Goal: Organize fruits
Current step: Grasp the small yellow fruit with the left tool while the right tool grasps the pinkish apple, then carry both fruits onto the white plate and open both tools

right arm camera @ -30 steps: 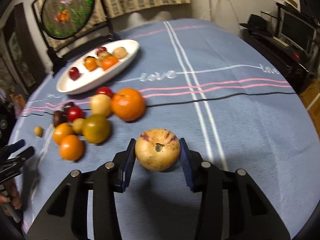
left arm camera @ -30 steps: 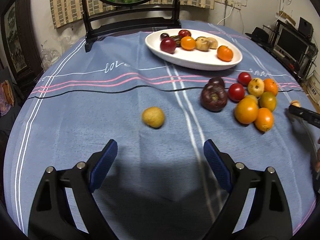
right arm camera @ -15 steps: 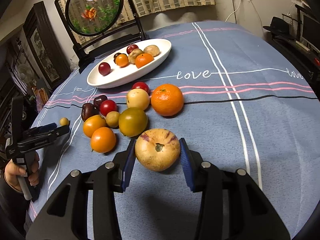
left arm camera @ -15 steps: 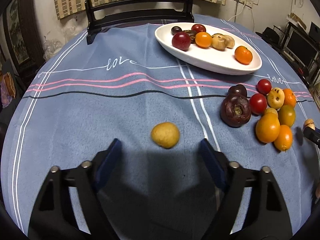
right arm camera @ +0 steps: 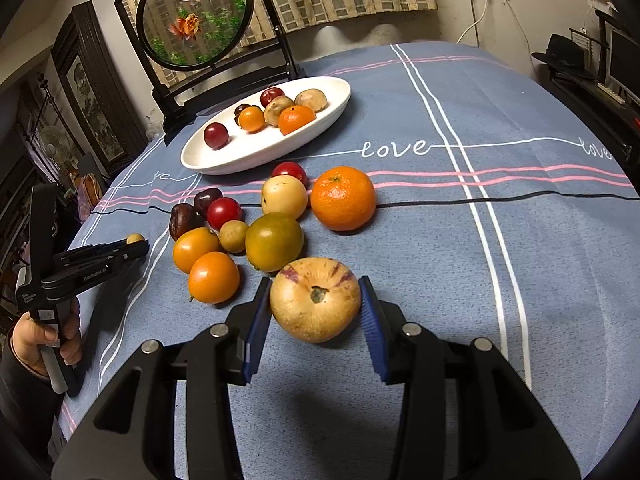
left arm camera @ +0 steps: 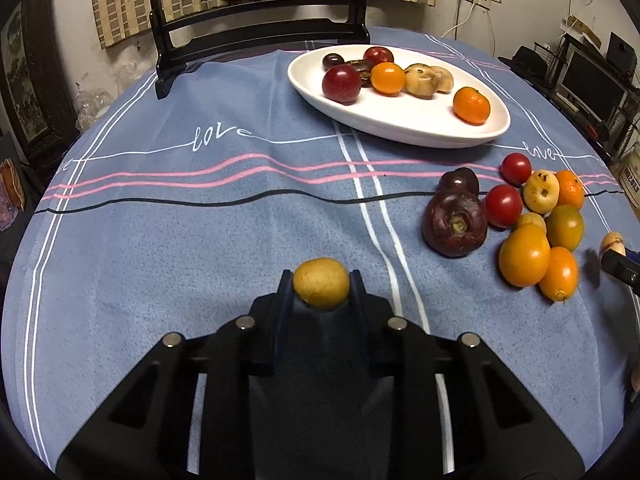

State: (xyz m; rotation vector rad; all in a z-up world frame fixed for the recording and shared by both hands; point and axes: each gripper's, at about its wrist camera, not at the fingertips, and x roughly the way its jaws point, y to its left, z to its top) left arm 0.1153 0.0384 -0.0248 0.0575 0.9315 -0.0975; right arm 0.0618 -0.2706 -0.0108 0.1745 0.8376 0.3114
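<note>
The small yellow fruit (left arm camera: 321, 283) is round, matte and faintly speckled, low over the blue-clothed bench (left arm camera: 200, 248). My left hand-held gripper (left arm camera: 321, 286) is nearly closed, clamping it between both pads. My right hand-held gripper (right arm camera: 316, 308) is spread wider, gripping a pale, purple-streaked fruit (right arm camera: 315, 305) beside the loose fruit pile (right arm camera: 256, 224), near the white dish (right arm camera: 256, 156).
</note>
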